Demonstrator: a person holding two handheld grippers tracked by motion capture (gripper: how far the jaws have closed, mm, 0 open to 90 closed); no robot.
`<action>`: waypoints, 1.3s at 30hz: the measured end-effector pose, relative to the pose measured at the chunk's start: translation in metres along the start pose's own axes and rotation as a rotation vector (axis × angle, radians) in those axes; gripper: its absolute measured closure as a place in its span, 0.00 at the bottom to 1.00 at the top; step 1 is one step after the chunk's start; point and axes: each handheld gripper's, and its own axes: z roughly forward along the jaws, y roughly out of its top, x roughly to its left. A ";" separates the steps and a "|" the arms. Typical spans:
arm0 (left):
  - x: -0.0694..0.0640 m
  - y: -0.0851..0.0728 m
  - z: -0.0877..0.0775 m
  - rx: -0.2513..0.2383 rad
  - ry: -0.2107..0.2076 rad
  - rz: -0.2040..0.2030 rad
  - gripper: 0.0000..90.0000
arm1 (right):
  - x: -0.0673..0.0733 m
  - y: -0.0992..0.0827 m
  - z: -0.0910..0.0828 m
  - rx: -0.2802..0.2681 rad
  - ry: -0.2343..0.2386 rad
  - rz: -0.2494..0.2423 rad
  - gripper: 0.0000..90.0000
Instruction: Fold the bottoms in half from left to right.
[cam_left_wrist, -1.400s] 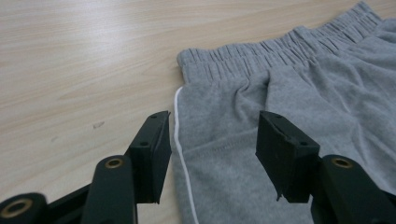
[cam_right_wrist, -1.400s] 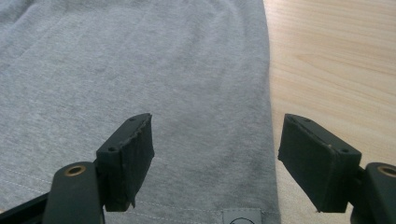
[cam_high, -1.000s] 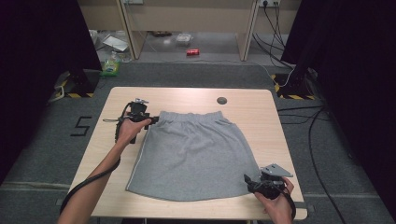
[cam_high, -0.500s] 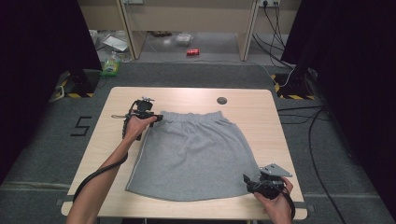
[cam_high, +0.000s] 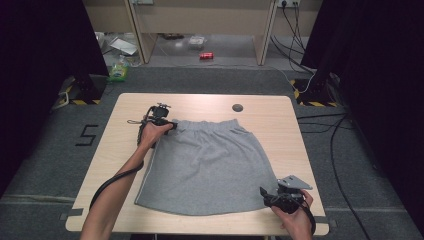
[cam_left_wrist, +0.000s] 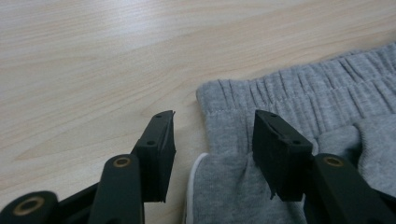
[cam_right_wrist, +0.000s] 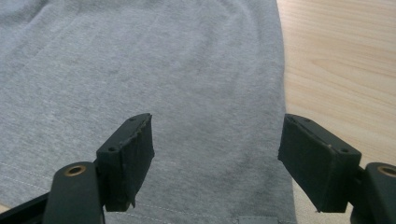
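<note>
The left gripper (cam_high: 172, 126) sits at the waistband corner of the grey shorts (cam_high: 207, 167), its jaws parted about halfway; in the left gripper view (cam_left_wrist: 212, 140) that corner lies between the two jaws, the right jaw resting on the cloth, the left one over bare wood just beside the edge, so nothing is clamped. The right gripper (cam_high: 265, 195) stands with jaws spread wide at the hem corner nearest the person; in the right gripper view (cam_right_wrist: 215, 149) they straddle the hem and the side seam without pinching them. One pair of shorts lies flat in the middle of the table (cam_high: 125, 120), waistband away from the person, hem towards them. Two grippers, one in each hand. One dark round hole (cam_high: 237, 107) marks the tabletop beyond the waistband, well apart from the cloth. On the floor behind the table lie a red can (cam_high: 206, 55) and a green packet (cam_high: 118, 74). Nothing lies on the cloth between the grippers
</note>
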 end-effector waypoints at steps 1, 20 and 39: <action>-0.001 0.000 0.001 0.004 0.003 0.005 0.54 | 0.000 0.000 0.000 -0.001 0.001 0.002 0.29; -0.011 0.008 0.005 0.054 -0.011 0.059 0.87 | 0.058 0.025 0.012 -0.051 0.101 -0.104 0.31; -0.008 0.006 0.004 0.054 -0.019 0.091 0.88 | 0.231 0.076 0.079 -0.046 0.408 -0.352 0.36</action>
